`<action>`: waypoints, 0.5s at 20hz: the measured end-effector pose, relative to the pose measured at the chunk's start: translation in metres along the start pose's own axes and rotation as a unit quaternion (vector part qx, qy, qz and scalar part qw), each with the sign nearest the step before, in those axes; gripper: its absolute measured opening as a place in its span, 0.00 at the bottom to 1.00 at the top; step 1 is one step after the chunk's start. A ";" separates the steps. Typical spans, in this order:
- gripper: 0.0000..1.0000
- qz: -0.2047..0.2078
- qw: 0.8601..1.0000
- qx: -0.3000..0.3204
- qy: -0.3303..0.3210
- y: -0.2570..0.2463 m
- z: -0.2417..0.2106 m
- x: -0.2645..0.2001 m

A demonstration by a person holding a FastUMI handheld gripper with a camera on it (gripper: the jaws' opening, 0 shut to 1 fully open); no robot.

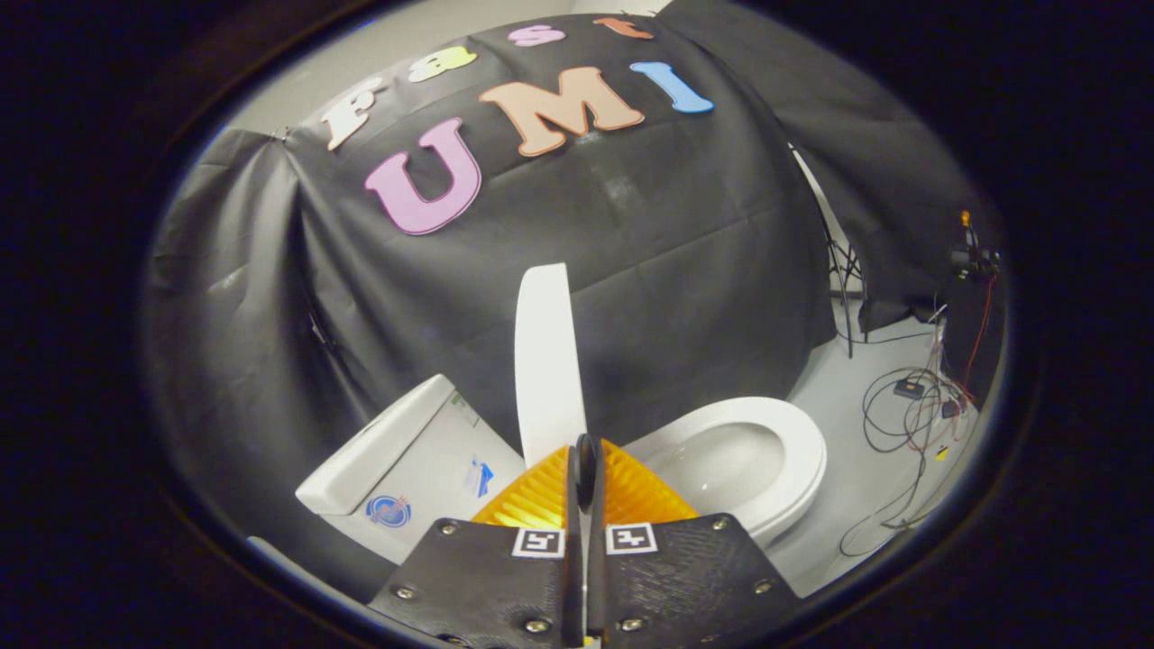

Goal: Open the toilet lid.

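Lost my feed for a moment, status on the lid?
Hand-held gripper shut on toilet lid edge. Lid raised upright, bowl exposed. Nothing in the way.

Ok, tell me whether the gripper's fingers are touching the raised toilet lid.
Cannot tell. In the gripper view the gripper, fingers closed together, meets the lid at its lower edge, but whether they pinch it is hidden.

- Setting was a staged recording booth, not a real bathroom: black cloth wall (631, 270) draped behind a toilet (748, 460).
- Loose cables (902, 424) lay across the pale floor (847, 505) beside a stand.
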State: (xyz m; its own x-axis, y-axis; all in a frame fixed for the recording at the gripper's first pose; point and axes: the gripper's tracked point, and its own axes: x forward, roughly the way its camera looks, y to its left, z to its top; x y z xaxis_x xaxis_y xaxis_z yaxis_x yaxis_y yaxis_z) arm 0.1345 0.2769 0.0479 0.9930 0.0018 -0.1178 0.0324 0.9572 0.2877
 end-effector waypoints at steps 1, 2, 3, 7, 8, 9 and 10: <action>0.02 0.001 1.000 -0.003 0.000 0.005 0.000 0.000; 0.02 0.005 1.000 -0.004 0.000 0.011 0.001 -0.001; 0.02 0.008 1.000 -0.008 0.000 0.017 0.001 -0.002; 0.02 0.006 0.999 -0.042 0.004 0.034 0.000 -0.004; 0.02 0.005 0.999 -0.048 0.002 0.038 -0.001 -0.004; 0.02 0.005 0.999 -0.054 0.000 0.043 -0.002 -0.005; 0.02 0.007 0.998 -0.058 -0.001 0.049 -0.004 -0.005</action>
State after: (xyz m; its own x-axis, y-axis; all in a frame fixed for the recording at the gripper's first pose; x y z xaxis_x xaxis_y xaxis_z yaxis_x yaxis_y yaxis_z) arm 0.1303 0.3244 0.0590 0.9935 0.0141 -0.1131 0.0063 0.9840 0.1779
